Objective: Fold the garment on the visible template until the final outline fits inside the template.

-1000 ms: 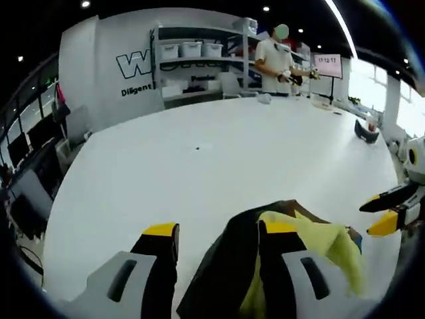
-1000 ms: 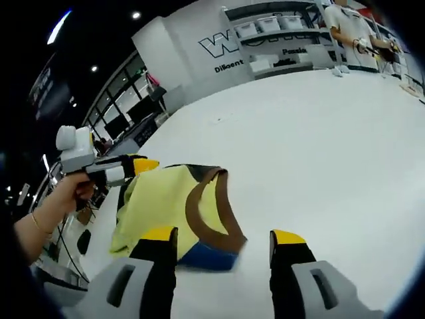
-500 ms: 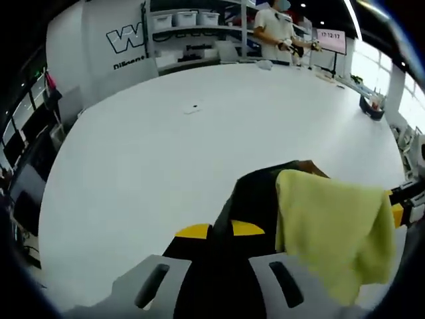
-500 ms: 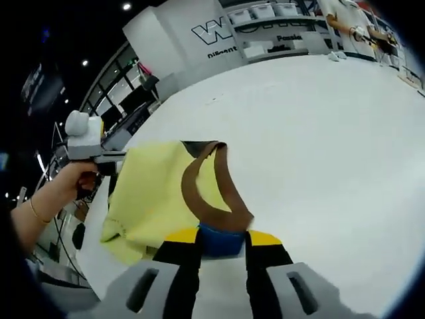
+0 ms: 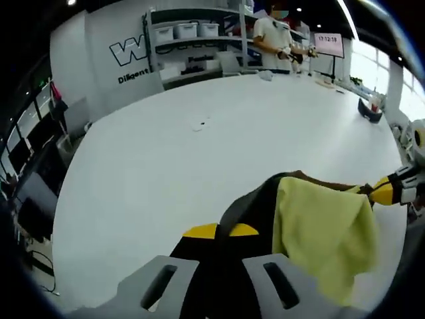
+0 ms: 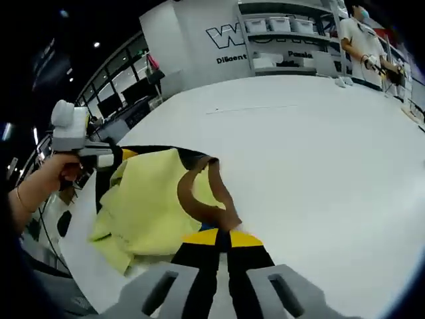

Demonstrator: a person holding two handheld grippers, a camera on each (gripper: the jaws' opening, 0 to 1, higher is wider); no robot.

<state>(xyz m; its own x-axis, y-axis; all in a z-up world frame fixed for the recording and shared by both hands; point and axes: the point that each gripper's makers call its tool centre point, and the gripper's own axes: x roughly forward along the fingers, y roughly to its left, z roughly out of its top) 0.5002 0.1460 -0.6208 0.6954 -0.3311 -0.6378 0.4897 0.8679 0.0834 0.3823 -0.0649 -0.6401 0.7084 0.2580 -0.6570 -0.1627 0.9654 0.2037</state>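
While clamped at 2 edges, garment (image 6: pixel 149 199) hangs slack.

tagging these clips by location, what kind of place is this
Probably a robotics lab or data-collection workspace rather than a home. A very large white table runs across an open room, storage shelves with white bins stand by a wall with big lettering, and another person works at the table's far end.

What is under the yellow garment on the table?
Under the yellow garment only the white table shows around it. A blue patch peeks out near the right gripper; the rest is covered.
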